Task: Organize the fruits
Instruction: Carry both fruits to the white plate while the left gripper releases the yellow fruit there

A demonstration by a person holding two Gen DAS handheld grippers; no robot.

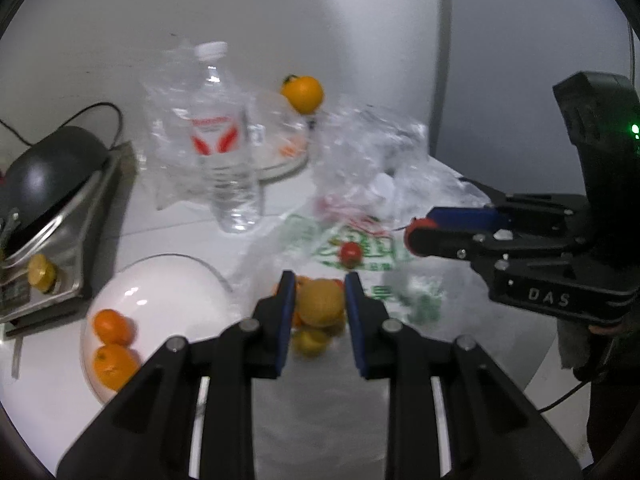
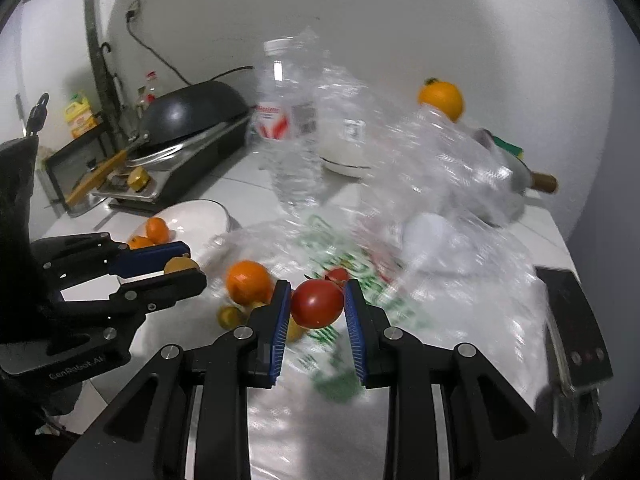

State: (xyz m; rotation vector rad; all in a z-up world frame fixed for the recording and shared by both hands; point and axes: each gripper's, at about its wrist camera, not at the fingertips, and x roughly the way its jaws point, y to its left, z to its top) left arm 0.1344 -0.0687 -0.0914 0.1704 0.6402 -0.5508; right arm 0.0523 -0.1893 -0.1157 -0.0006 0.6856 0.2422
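Note:
My left gripper [image 1: 320, 298] is shut on a yellow-orange citrus fruit [image 1: 321, 303] above a printed plastic bag [image 1: 360, 248]; it also shows in the right wrist view [image 2: 182, 266]. My right gripper [image 2: 316, 304] is shut on a red tomato [image 2: 317, 303]; it also shows in the left wrist view [image 1: 418, 230]. A white plate [image 1: 168, 280] holds two oranges [image 1: 113, 326]. More small fruits [image 1: 310, 340] lie under the left gripper. A loose orange [image 2: 248, 282] and another tomato [image 1: 351, 253] lie on the bag. An orange [image 1: 303, 94] sits at the back.
A water bottle [image 1: 224, 140] stands mid-table beside crumpled clear plastic [image 1: 372, 148] and a white bowl [image 1: 280, 160]. A stove with a black wok [image 1: 52, 172] is at left. A dark device [image 2: 576, 336] lies at the right table edge.

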